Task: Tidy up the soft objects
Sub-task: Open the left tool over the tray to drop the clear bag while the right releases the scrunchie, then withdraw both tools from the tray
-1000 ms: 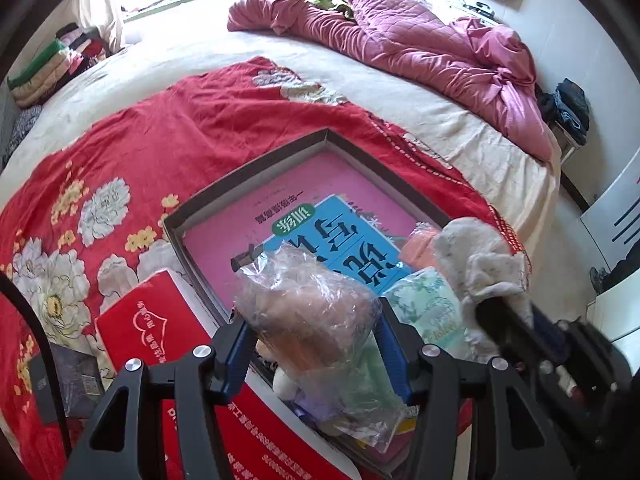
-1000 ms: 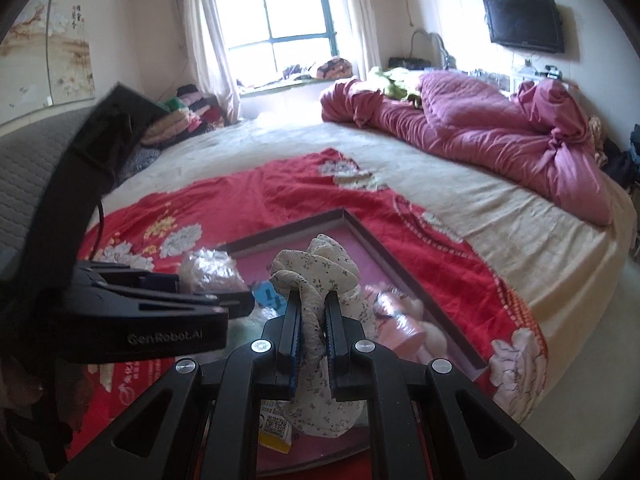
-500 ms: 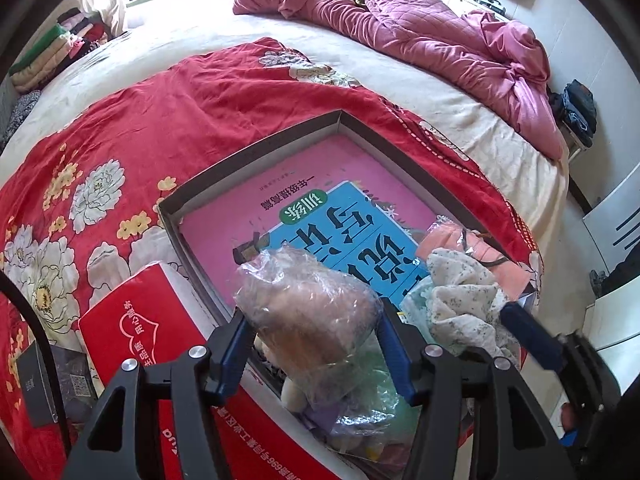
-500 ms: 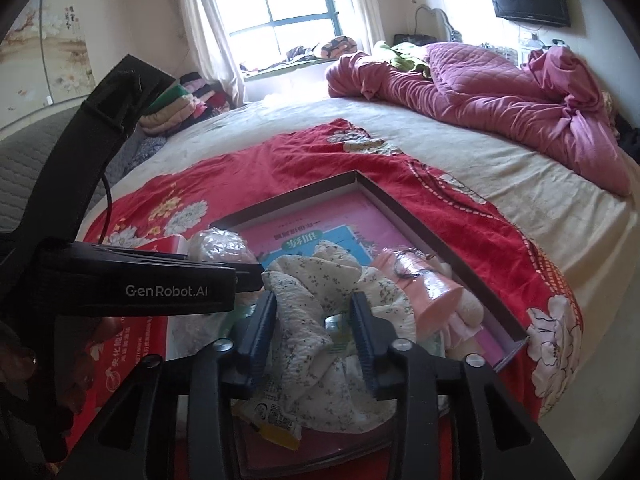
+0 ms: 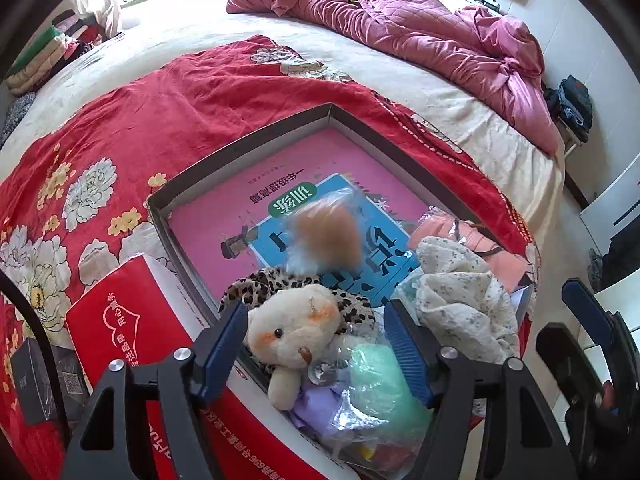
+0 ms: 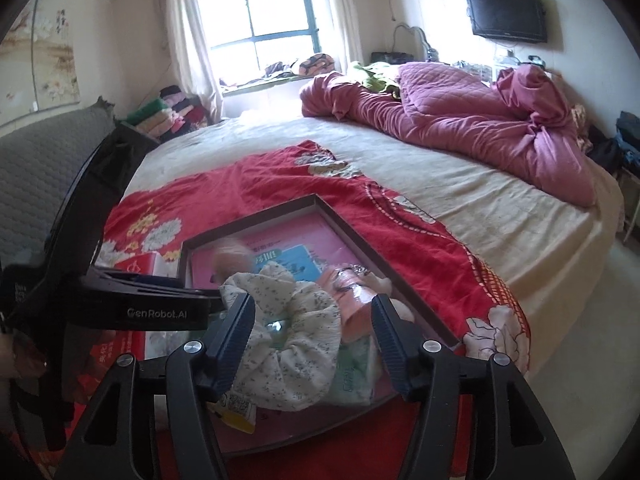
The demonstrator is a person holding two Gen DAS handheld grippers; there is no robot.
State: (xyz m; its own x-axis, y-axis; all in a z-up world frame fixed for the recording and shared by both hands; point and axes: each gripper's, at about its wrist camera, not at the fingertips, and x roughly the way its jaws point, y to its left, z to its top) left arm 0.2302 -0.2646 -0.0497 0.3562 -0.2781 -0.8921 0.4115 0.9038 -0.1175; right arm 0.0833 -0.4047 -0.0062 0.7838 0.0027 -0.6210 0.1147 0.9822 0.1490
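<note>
Left claw [image 5: 316, 344]: we have just been opening it; wide, empty.
Right claw [image 6: 312, 340]: just opened too, wide over the floral cloth [image 6: 288, 352], not pressing.
Bagged toy [image 5: 328, 236]: blurred, seemingly falling; we judge it may roll.
Tray [image 5: 240, 148]: near end crowded; plush [image 5: 296, 328] blocks reach.
Bed [image 6: 460, 200]: beyond.

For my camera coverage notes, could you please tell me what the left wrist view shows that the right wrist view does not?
Only the left wrist view shows the plush toy between the open left gripper fingers, plus the green bagged item. Only the right wrist view shows the window and the open right gripper. Both show the floral cloth, the box and the pink quilt.
</note>
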